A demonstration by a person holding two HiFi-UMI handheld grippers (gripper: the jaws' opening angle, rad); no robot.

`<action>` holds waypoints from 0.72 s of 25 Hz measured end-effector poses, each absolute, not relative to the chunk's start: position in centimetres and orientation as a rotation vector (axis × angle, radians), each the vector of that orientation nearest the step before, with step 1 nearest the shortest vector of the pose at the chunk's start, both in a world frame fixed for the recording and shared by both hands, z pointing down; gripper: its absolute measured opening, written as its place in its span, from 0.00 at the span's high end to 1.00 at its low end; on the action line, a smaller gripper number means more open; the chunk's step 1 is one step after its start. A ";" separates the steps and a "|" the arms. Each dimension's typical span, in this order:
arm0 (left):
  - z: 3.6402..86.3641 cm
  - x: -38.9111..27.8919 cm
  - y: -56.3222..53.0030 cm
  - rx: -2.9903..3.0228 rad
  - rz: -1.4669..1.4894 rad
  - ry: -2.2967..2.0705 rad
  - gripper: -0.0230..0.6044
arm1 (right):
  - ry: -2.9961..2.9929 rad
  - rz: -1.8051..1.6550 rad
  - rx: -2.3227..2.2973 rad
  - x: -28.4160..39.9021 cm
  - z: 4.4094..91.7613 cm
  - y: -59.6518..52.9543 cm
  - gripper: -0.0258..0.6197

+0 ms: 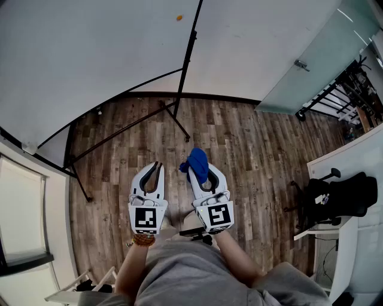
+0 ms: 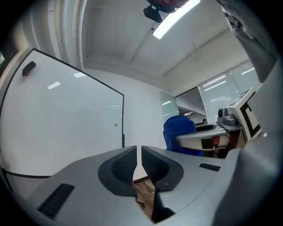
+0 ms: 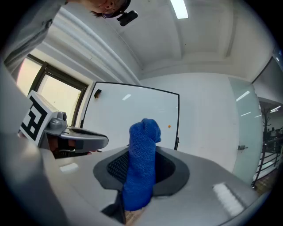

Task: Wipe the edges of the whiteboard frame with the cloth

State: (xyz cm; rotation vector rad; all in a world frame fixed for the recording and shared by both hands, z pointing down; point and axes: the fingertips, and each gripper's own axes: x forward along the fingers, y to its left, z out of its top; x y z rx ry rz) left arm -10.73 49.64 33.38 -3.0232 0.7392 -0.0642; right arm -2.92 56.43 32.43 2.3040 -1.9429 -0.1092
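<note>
Blue cloth (image 3: 142,145) clamped in right gripper (image 1: 201,174); left gripper (image 2: 140,154) closed, nothing held; whiteboard (image 1: 90,66) not touched.

Blue cloth (image 1: 197,162); white whiteboard (image 1: 90,54), black frame (image 1: 190,48); brown wood-grain floor (image 1: 251,149).

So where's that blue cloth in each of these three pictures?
Head view: centre, blue cloth held in the right tool.
Left gripper view: right of centre, right of the whiteboard.
Right gripper view: centre, upright between the jaws.
Shared landmark: the orange dot on the whiteboard.
</note>
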 end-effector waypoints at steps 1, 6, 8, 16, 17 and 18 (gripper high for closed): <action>33.3 -10.8 49.4 -3.030 -0.060 0.736 0.90 | -1.945 -0.109 2.305 -3.0 32.4 56.2 0.77; 34.0 -10.7 48.7 -3.055 -0.069 0.716 0.90 | -1.937 -0.115 2.311 -2.7 32.6 55.3 0.77; 34.6 -10.3 48.3 -3.059 -0.084 0.716 0.90 | -1.931 -0.088 2.313 -2.1 33.1 55.0 0.77; 35.5 -6.1 45.2 -3.092 -0.139 0.733 0.91 | -1.915 0.023 2.322 3.4 35.4 52.1 0.77; 35.6 -5.6 44.8 -3.087 -0.152 0.734 0.91 | -1.915 0.032 2.324 4.3 35.6 51.5 0.77; 35.7 -5.1 44.4 -3.080 -0.166 0.734 0.91 | -1.916 0.041 2.323 5.1 35.8 51.0 0.77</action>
